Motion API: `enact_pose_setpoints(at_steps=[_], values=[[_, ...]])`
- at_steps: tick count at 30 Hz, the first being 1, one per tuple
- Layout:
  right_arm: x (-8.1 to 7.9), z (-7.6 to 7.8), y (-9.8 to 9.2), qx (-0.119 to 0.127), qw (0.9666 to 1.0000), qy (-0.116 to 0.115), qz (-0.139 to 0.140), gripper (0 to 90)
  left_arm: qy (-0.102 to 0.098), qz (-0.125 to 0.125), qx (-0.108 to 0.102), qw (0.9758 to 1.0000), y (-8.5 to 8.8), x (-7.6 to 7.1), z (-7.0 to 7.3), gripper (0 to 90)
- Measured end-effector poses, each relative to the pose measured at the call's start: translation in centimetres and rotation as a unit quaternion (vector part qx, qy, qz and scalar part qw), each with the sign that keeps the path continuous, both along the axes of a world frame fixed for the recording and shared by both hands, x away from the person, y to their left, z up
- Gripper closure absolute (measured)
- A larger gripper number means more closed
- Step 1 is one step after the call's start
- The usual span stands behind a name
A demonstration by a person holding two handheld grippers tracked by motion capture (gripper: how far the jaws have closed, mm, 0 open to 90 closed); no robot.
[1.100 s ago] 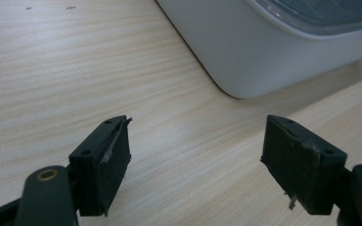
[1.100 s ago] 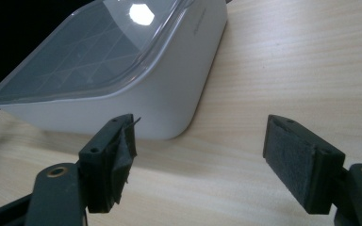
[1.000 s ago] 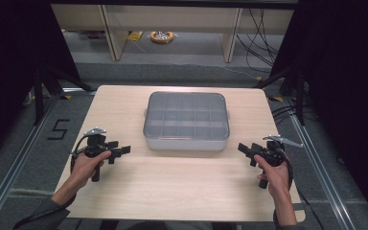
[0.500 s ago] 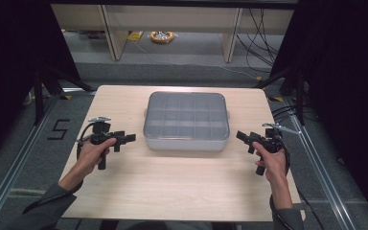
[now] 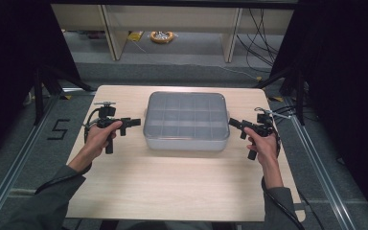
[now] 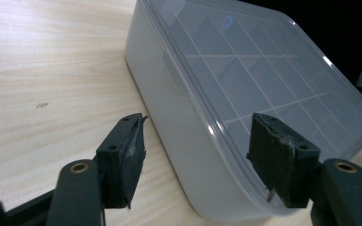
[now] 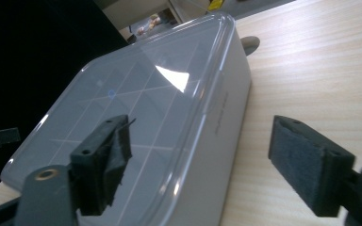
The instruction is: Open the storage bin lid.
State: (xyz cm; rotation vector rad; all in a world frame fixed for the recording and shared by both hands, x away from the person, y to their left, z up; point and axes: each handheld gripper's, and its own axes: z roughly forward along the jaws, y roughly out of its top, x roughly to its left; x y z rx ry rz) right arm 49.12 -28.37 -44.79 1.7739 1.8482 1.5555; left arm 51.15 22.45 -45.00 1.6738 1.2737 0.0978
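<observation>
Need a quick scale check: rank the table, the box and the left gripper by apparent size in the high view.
1. Table, largest.
2. Box, covering a central patch of it.
3. Left gripper, smallest, its jaws open beside the box.

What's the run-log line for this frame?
left gripper: open, at box's left end | right gripper: open, at right end | lidded compartment box: closed, on table

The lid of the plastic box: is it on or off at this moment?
On. The clear lid covers the whole box; its rim sits over the white walls in both gripper views, and the dividers show through it.
</observation>
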Motion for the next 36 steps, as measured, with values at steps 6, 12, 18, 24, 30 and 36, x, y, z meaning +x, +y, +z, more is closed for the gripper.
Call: enact_pose_setpoints(at_steps=[6, 12, 18, 24, 30, 36], values=[[1.7, -0.5, 0.7, -0.014, 0.9998, -0.005, 0.009, 32.9, 0.008, -0.002, 0.003, 1.0000, -1.2, 1.3, 0.1, 36.8], [2.6, -0.6, 1.6, 0.010, 0.9995, 0.030, -0.003, 36.3, 0.020, -0.001, 0.001, 0.9998, -2.1, 2.6, -0.1, 39.0], [3.3, -1.1, 1.6, 0.024, 0.9987, 0.044, -0.006, 38.2, 0.027, 0.001, -0.002, 0.9996, -2.7, 3.6, -0.2, 41.6], [4.0, -1.3, 1.5, 0.015, 0.9997, 0.021, 0.002, 39.9, 0.036, -0.002, 0.004, 0.9993, -3.3, 4.4, -0.4, 45.1], [4.1, -1.0, 2.0, 0.025, 0.9984, 0.050, -0.004, 41.4, 0.047, -0.001, 0.005, 0.9989, -3.6, 5.1, -0.8, 48.1], [4.4, -1.3, 2.2, 0.047, 0.9969, 0.063, -0.001, 46.1, 0.054, 0.004, -0.003, 0.9985, -3.9, 5.5, -0.9, 50.3]])
